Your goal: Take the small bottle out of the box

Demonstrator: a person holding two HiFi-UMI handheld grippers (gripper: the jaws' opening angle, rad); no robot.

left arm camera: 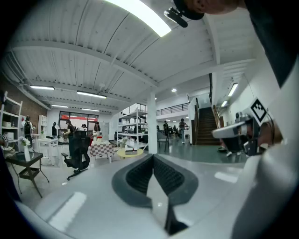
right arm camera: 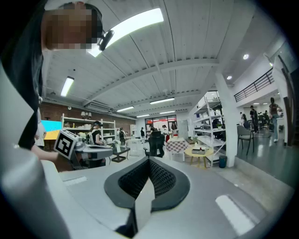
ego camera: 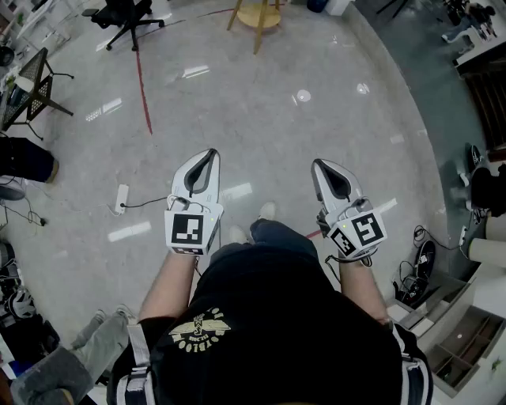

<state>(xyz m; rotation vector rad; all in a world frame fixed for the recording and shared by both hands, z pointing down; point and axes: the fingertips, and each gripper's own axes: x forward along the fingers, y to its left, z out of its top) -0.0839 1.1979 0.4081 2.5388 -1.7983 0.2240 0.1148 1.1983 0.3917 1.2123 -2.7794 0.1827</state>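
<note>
Our black shirt (ego camera: 277, 332) fills the bottom of the head view, and just beyond it we hold both tools out almost level over bare grey floor (ego camera: 261, 111). At left of centre, the left gripper (ego camera: 211, 153) has its fingers clenched tip to tip on nothing; its own view shows the two dark pads meeting in a closed point with only the open hall behind them. At right of centre, the right gripper (ego camera: 318, 164) is in the same state, fingers pressed together and empty, as its own view also shows. Neither the small bottle nor the box shows in any view, so we cannot say where they are. Some pale open compartments (ego camera: 462, 348) lie at the lower right edge of the head view, and we cannot tell whether the box is among them. No counter shows near us: an office chair (ego camera: 126, 16) is at the upper left, a wooden stool (ego camera: 257, 16) at the top centre, a white power strip (ego camera: 121, 198) on the floor at the left. We judge the task not yet begun: nothing is approached or gripped. Everything is left to do: find the box, open the fingers, grasp the bottle and lift it out.
</note>
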